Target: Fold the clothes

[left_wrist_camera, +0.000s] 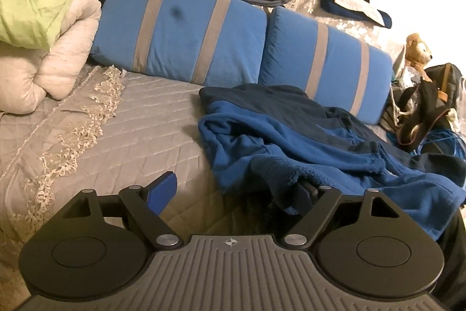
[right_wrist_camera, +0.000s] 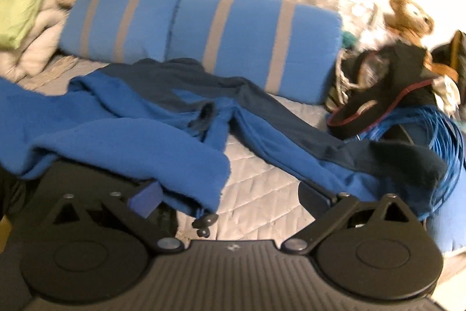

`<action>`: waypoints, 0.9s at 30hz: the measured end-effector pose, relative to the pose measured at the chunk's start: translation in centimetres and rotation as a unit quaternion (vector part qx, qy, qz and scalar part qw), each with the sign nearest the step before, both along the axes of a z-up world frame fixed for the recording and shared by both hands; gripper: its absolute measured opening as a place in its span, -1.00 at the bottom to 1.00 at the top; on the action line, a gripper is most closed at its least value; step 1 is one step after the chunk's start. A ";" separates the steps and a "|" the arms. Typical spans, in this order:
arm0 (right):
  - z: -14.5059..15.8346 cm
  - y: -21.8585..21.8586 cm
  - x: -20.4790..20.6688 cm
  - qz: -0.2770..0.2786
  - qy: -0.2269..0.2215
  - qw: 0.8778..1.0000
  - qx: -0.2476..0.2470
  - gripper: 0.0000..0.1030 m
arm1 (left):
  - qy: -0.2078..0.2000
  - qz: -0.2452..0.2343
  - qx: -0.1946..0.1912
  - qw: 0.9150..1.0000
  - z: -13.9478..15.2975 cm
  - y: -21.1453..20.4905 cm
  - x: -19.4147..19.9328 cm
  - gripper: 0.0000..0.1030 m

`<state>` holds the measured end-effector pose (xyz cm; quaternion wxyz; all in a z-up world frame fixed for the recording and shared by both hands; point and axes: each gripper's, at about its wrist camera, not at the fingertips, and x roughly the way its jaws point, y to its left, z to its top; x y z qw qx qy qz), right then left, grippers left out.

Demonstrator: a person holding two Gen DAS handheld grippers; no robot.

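In the left wrist view the left gripper (left_wrist_camera: 233, 193) sits at the bottom centre, angled down toward the bed (left_wrist_camera: 139, 136). Its jaws stand wide apart. The left finger is bare over the quilt, while the right finger is partly draped by a fold of the blue fleece (left_wrist_camera: 320, 142); the pads do not pinch it.

In the right wrist view the right gripper (right_wrist_camera: 230, 196) also tilts down at the bottom of the frame. Its jaws are spread wide; fleece (right_wrist_camera: 122, 136) lies over the left finger and a sleeve edge touches the right one, with bare quilt in the gap between them. Nothing is clamped.

The fleece lies crumpled across the middle of the bed, in front of two striped blue pillows (left_wrist_camera: 180, 31). A teddy (right_wrist_camera: 407, 16) and a blue cable coil (right_wrist_camera: 431, 130) sit at the right.
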<state>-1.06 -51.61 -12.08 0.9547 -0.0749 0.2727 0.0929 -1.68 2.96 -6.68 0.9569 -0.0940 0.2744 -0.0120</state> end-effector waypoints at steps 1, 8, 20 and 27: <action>-0.3 -0.1 0.3 -0.014 0.001 1.000 0.006 0.84 | 0.001 -0.002 -0.001 1.000 0.0 -0.1 0.1 0.42; -1.7 -3.0 2.5 -0.042 0.043 0.985 0.161 0.12 | 0.019 -0.025 -0.017 0.999 -0.1 -0.5 0.9 -0.39; 4.7 -2.9 0.9 -0.023 0.046 0.982 0.184 -0.76 | -0.034 -0.023 0.032 0.999 4.9 -0.8 -1.7 -0.82; 6.5 -3.0 -1.0 -0.024 0.045 0.982 0.181 -0.77 | -0.035 -0.024 0.058 0.997 5.5 -1.0 -4.5 -0.82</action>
